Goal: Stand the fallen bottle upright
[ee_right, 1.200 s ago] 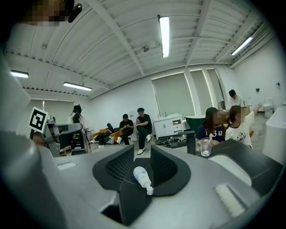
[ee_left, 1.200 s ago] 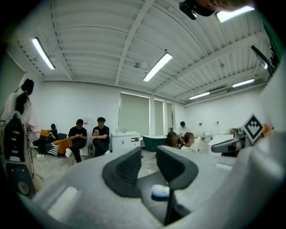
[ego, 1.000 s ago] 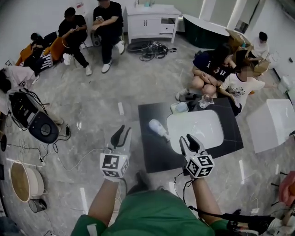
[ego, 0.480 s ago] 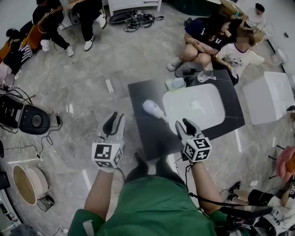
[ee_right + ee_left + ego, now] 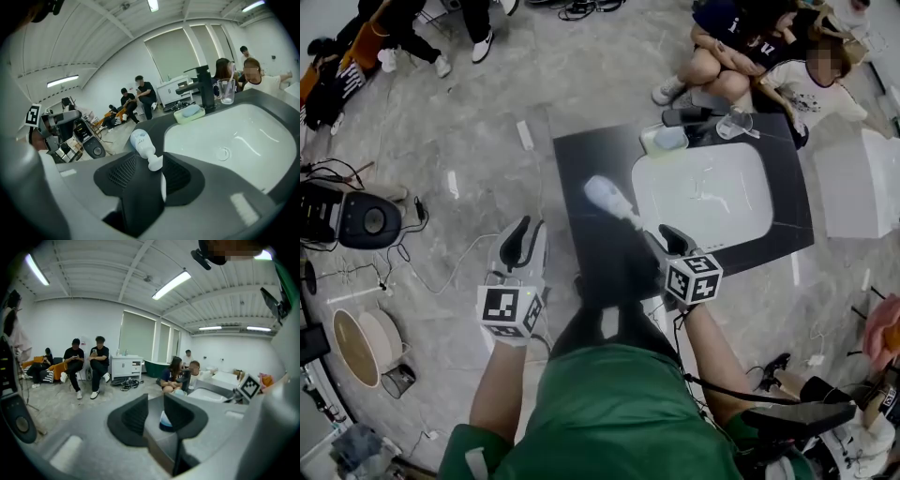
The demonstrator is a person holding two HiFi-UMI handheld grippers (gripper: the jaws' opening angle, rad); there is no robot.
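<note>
A white bottle [image 5: 607, 199] lies on its side on the black countertop [image 5: 591, 272], left of the white basin [image 5: 712, 197], its cap end toward me. My right gripper [image 5: 664, 240] is just short of that cap. In the right gripper view the bottle [image 5: 143, 144] points its cap into the gap at the right gripper's [image 5: 149, 164] tips, and the jaws are opening without pressing on it. My left gripper [image 5: 525, 239] hangs over the floor left of the counter, open and empty. In the left gripper view the bottle [image 5: 165, 421] shows through the gap between the left gripper's [image 5: 156, 411] jaws.
A soap dish [image 5: 666, 139], a dark faucet [image 5: 684, 116] and a clear glass [image 5: 733, 122] stand at the basin's far edge. People sit on the floor beyond the counter. A black device [image 5: 356, 220] with cables lies at the left, and a white block [image 5: 862, 187] stands at the right.
Both grippers have sunk lower. The right one has come up to the bottle's cap end with its jaws wider apart. The view has tilted further down.
</note>
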